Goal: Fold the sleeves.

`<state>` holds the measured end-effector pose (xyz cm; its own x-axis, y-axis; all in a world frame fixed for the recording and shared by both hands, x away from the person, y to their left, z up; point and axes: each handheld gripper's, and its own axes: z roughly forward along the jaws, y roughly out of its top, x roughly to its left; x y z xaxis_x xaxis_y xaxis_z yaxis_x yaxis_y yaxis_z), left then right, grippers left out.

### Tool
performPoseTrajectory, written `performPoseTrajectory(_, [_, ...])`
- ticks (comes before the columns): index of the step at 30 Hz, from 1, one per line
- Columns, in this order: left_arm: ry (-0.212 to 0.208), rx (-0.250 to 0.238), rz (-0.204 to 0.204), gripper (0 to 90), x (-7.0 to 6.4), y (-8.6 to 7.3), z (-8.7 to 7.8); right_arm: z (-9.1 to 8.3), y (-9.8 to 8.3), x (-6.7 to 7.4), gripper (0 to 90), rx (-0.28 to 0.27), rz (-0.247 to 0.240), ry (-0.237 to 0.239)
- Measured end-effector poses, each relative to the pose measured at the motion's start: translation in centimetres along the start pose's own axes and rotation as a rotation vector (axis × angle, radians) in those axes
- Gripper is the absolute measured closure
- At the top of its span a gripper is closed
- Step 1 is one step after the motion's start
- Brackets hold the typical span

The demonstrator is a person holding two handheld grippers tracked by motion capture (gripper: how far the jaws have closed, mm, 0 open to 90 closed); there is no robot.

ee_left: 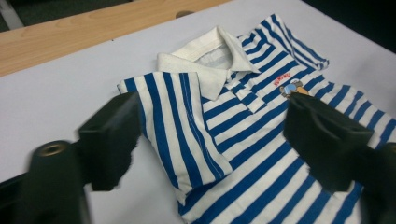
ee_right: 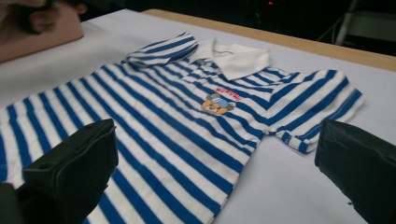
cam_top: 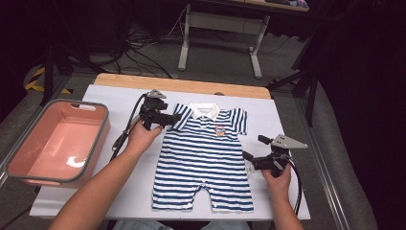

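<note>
A blue-and-white striped baby romper point(cam_top: 203, 155) with a white collar point(cam_top: 204, 110) and a small bear print point(cam_top: 220, 130) lies flat on the white table. Its sleeve on the left point(ee_left: 180, 126) is folded in over the chest. My left gripper point(cam_top: 170, 118) hovers just beside that folded sleeve, jaws wide apart with nothing between them. In the left gripper view the sleeve lies between and beyond the two black pads point(ee_left: 112, 140). My right gripper point(cam_top: 251, 159) rests open at the romper's right edge, near the waist. Its view looks across the romper point(ee_right: 177, 126) toward the collar.
A pink bin with a grey rim point(cam_top: 57, 141) stands at the table's left edge. A wooden strip point(cam_top: 182, 86) runs along the far side of the white surface. Beyond it stand desk legs and cables on the floor.
</note>
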<state>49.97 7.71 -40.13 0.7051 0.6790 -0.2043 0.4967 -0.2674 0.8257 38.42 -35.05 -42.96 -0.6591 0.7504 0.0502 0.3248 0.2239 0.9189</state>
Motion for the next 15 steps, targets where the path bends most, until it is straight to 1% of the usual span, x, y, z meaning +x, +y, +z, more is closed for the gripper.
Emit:
performPoseTrajectory(1, [-0.002, -0.015, 0.002, 13.2, 0.0, -0.3, -0.4, 0.1, 0.1, -0.1, 0.9, -0.007, 0.029, -0.001])
performPoseTrajectory(2, [-0.009, -0.022, -0.008, 11.7, -0.1, -0.6, -0.8, 0.2, 0.1, -0.2, 1.2, -0.008, 0.045, 0.022])
performPoseTrajectory(3, [-0.012, -0.032, -0.009, 9.7, -0.1, -0.9, -1.1, 0.3, 0.2, -0.2, 1.7, -0.013, 0.042, 0.039])
performPoseTrajectory(5, [-0.02, -0.04, -0.016, 7.0, -0.3, -1.5, -1.8, 0.5, 0.5, 0.2, 6.5, -0.013, 0.026, -0.001])
performPoseTrajectory(6, [-0.019, -0.044, -0.01, 6.0, -0.3, -1.8, -2.0, 0.6, 0.7, 0.3, 9.8, -0.01, 0.014, -0.009])
performPoseTrajectory(7, [-0.03, -0.052, -0.009, 4.3, -0.5, -2.3, -2.4, 0.7, 0.8, 0.3, 14.7, -0.007, 0.011, -0.013])
performPoseTrajectory(8, [-0.027, -0.052, -0.008, 4.2, -0.6, -2.6, -2.7, 0.9, 1.1, 0.4, 18.6, 0.0, 0.003, -0.029])
performPoseTrajectory(10, [-0.026, -0.061, 0.008, 4.1, -0.9, -3.3, -3.4, 1.3, 1.5, 0.4, 25.5, 0.011, -0.013, -0.06])
performPoseTrajectory(11, [-0.024, -0.07, 0.015, 4.1, -1.1, -3.7, -3.8, 1.5, 1.6, 0.3, 28.7, 0.023, -0.02, -0.089])
performPoseTrajectory(12, [-0.026, -0.075, 0.015, 4.2, -1.2, -4.0, -4.0, 1.7, 1.8, 0.2, 32.3, 0.034, -0.021, -0.11])
performPoseTrajectory(13, [-0.022, -0.093, 0.025, 4.4, -1.4, -4.5, -4.5, 1.9, 1.9, 0.1, 35.3, 0.047, -0.018, -0.127])
performPoseTrajectory(14, [-0.023, -0.101, 0.03, 4.7, -1.6, -5.0, -4.8, 2.3, 2.1, -0.3, 35.4, 0.075, -0.004, -0.15])
performPoseTrajectory(15, [-0.021, -0.11, 0.034, 5.0, -1.8, -5.4, -5.0, 2.6, 2.3, -0.7, 36.7, 0.09, 0.01, -0.147])
